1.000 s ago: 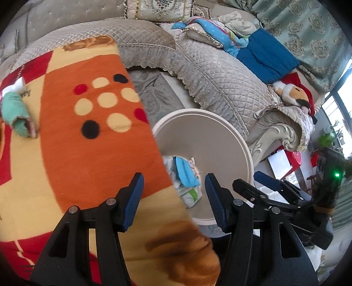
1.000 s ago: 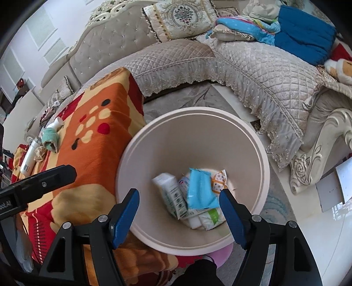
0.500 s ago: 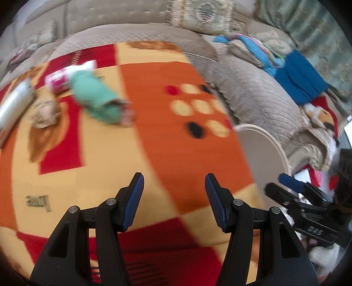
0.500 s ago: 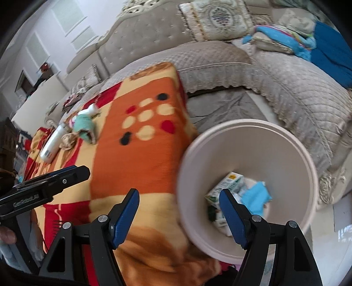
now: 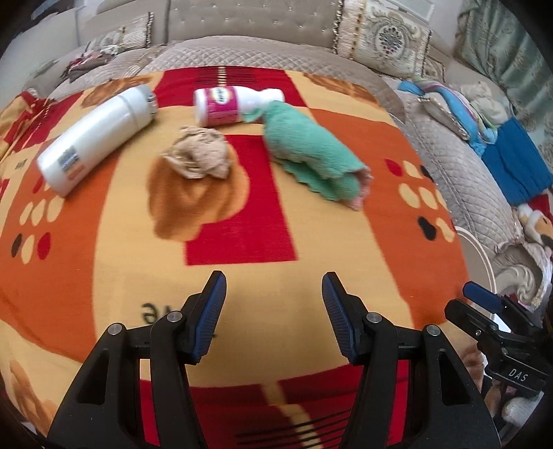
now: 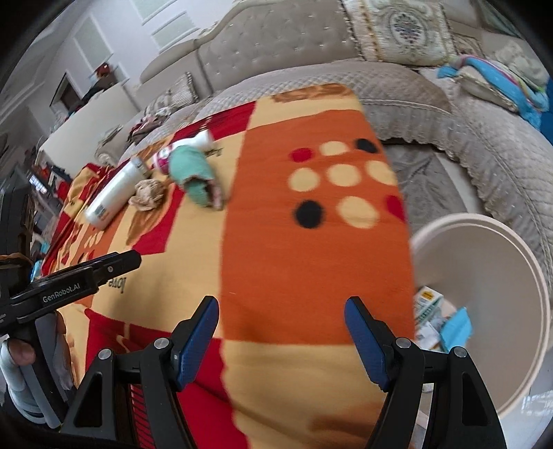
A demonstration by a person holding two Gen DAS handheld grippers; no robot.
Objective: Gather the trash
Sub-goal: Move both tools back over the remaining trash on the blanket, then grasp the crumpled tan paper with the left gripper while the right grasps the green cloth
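Both my tools have swung off the bin (image 6: 484,269) since a second ago, and the blanket-covered surface (image 5: 242,311) now fills both views. My left tool (image 5: 273,304) and right tool (image 6: 281,324) hang released with nothing between the jaws. The bin at the right edge holds packets and a blue wrapper (image 6: 456,326). In the upper frame lie a crumpled tissue (image 5: 198,157), green cloth (image 5: 311,152), white bottle (image 5: 93,138) and pink-labelled bottle (image 5: 224,105).

Quilted beige sofa (image 5: 262,55) with patterned cushion (image 5: 383,38), green curtains (image 5: 497,31), daylight.
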